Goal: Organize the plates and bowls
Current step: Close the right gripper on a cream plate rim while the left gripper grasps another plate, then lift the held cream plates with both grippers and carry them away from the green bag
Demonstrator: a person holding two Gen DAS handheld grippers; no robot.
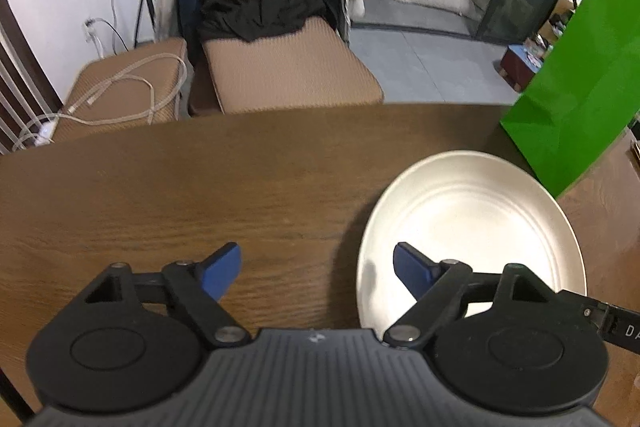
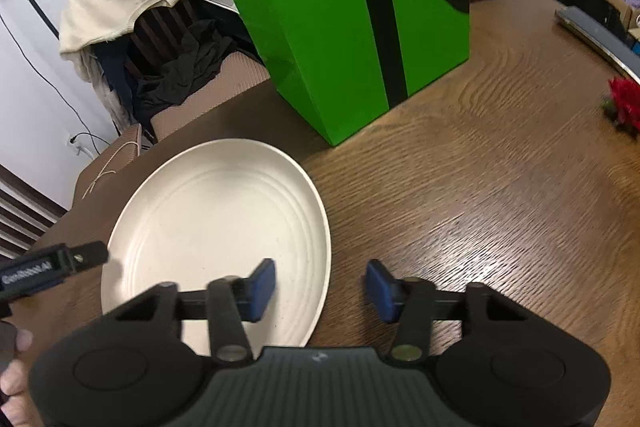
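A round, cream-coloured plate [image 2: 216, 227] with concentric ridges lies flat on my wood-grain table [image 2: 480, 207], just in front of a glossy green bag [image 2: 352, 27]. My left gripper [image 1: 318, 269] stands spread wide: one blue pad [image 1: 412, 273] hangs over the plate's near-left rim, the other over bare table. My right gripper [image 2: 321, 289] is part open, straddling the plate's near-right rim, one pad [image 2: 262, 287] above the plate. Neither pinches anything.

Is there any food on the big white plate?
No, the white plate is bare inside, showing only its ringed surface on the wooden table.
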